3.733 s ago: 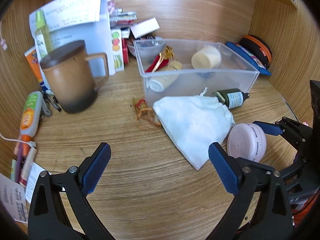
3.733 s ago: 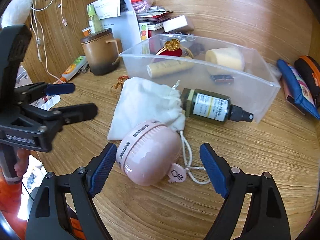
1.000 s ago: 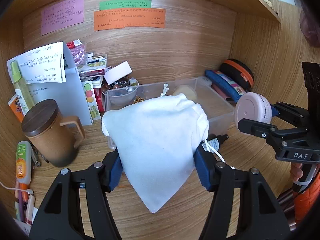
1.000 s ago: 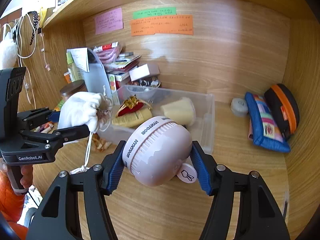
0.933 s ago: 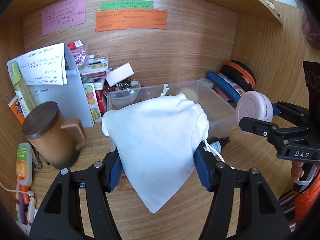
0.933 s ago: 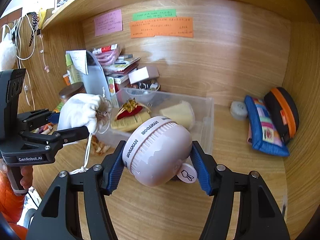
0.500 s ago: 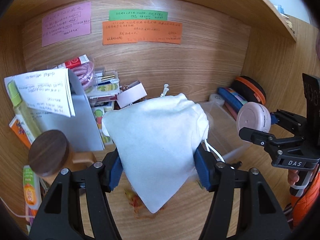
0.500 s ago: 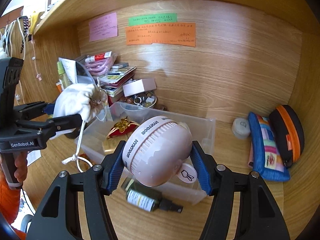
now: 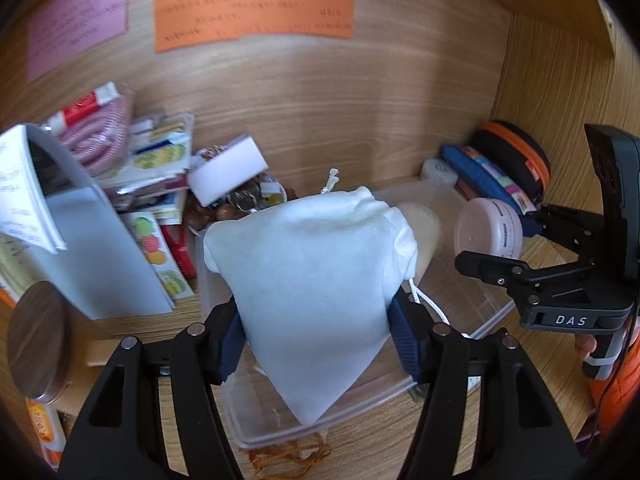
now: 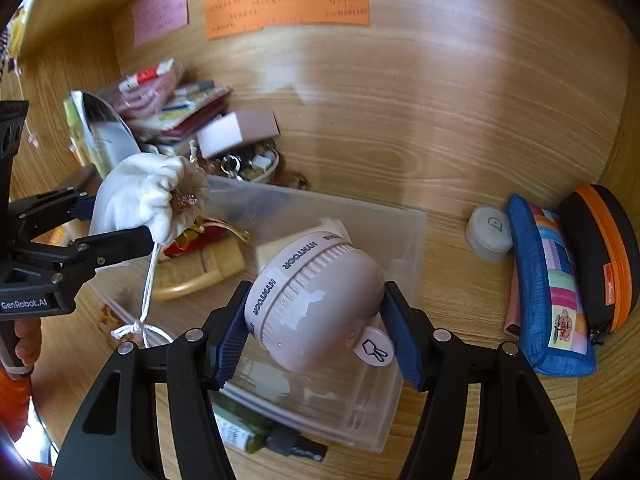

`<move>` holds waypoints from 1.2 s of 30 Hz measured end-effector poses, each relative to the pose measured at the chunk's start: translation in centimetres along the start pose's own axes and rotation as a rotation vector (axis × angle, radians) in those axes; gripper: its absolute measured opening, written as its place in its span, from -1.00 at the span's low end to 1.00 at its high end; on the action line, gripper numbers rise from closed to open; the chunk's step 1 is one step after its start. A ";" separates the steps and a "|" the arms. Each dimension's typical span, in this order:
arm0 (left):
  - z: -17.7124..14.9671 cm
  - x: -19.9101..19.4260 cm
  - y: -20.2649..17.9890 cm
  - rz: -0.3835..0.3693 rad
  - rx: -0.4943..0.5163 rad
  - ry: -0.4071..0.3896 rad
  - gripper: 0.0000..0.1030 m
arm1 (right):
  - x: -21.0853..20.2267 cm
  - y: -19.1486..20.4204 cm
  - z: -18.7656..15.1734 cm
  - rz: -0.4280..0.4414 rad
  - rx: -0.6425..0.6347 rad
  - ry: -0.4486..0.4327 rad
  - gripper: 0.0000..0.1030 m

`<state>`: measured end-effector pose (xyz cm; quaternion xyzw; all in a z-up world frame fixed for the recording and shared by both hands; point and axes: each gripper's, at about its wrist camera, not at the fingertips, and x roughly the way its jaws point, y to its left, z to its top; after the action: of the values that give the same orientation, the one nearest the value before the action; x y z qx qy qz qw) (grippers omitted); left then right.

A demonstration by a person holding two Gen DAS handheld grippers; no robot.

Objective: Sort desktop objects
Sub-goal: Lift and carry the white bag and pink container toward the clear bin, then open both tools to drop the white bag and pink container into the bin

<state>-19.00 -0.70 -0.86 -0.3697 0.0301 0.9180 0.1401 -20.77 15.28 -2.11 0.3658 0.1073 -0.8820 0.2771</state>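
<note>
My left gripper (image 9: 318,344) is shut on a white drawstring pouch (image 9: 312,276) and holds it above the left part of the clear plastic bin (image 9: 256,428). The pouch also shows in the right wrist view (image 10: 144,196), its cord hanging down. My right gripper (image 10: 316,340) is shut on a pink round timer (image 10: 316,300) and holds it above the right part of the bin (image 10: 384,416). The timer also shows in the left wrist view (image 9: 490,232). The bin holds a red and gold item (image 10: 208,232) and a cream roll (image 10: 200,268).
A dark green bottle (image 10: 256,432) lies in front of the bin. A blue pouch (image 10: 548,280), an orange-black case (image 10: 604,256) and a small white jar (image 10: 490,232) sit right. A brown lidded mug (image 9: 36,344), papers and booklets (image 9: 156,240) crowd the left.
Both grippers have moved forward and higher with their loads; they now hang over the bin, seen more from above. Each grip is unchanged.
</note>
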 end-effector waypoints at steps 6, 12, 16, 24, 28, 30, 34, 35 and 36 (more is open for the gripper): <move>0.0 2.0 -1.0 -0.009 0.032 0.041 0.21 | 1.5 0.1 0.0 -0.017 -0.041 0.047 0.15; -0.2 3.5 -1.7 -0.010 0.047 0.069 0.22 | 2.1 0.3 0.3 -0.038 -0.087 0.072 0.15; -0.6 4.2 -2.2 0.003 0.065 0.082 0.22 | 2.5 0.9 0.2 -0.062 -0.137 0.091 0.15; -0.9 4.9 -2.5 -0.017 0.076 0.114 0.24 | 3.0 1.5 0.2 -0.072 -0.183 0.137 0.15; -0.9 4.8 -2.3 -0.030 0.072 0.125 0.27 | 3.2 1.4 0.2 -0.065 -0.189 0.164 0.15; -0.9 4.8 -2.2 -0.038 0.066 0.136 0.29 | 3.2 1.4 0.2 -0.064 -0.192 0.173 0.15; -0.9 4.7 -2.0 -0.046 0.058 0.150 0.35 | 3.1 1.2 0.3 -0.069 -0.197 0.178 0.16; -0.9 4.7 -2.0 -0.045 0.057 0.152 0.36 | 2.9 1.2 0.4 -0.066 -0.200 0.177 0.16; -1.0 4.6 -2.0 -0.042 0.057 0.154 0.36 | 2.8 1.3 0.4 -0.066 -0.201 0.177 0.19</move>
<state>-21.00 2.11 -4.63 -0.4356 0.0590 0.8825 0.1669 -21.89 12.95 -3.81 0.4088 0.2314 -0.8397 0.2725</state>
